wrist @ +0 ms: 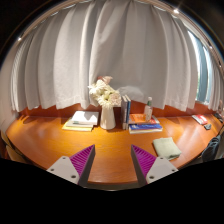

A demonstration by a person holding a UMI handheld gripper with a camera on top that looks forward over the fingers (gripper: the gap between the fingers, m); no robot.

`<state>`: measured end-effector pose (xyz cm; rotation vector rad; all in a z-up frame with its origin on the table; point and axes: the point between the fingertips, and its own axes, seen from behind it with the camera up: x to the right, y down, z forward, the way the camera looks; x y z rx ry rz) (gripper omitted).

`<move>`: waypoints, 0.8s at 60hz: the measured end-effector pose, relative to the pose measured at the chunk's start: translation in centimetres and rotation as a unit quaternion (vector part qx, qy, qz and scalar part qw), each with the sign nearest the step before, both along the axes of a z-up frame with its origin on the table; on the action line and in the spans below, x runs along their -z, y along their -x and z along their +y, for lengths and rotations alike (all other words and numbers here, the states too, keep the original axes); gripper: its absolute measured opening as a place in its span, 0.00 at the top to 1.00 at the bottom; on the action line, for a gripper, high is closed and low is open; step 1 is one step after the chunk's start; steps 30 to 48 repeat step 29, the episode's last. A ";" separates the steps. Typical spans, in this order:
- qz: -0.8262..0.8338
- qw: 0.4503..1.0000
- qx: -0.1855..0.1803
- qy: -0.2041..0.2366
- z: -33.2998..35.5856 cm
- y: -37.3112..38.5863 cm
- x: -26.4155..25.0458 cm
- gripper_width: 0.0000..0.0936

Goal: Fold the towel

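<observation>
gripper [113, 162] jaws open and empty above a wooden surface [110, 145]; folded towel [166, 148] lies just beyond the right finger, vase of flowers [106, 103] farther back before curtains [110, 50].

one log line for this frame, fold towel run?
stage: approach, fold not begun | gripper: open, holding nothing | towel: on table, beyond right finger, untouched | beyond: vase, books, curtain
</observation>
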<state>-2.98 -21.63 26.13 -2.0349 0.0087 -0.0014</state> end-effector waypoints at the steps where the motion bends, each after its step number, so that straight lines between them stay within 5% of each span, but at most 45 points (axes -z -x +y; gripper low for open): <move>1: -0.001 1.000 -0.002 0.000 -0.3 0.3 -0.1 0.24; 48: -0.015 0.999 -0.035 0.006 -5.4 4.9 -0.2 0.24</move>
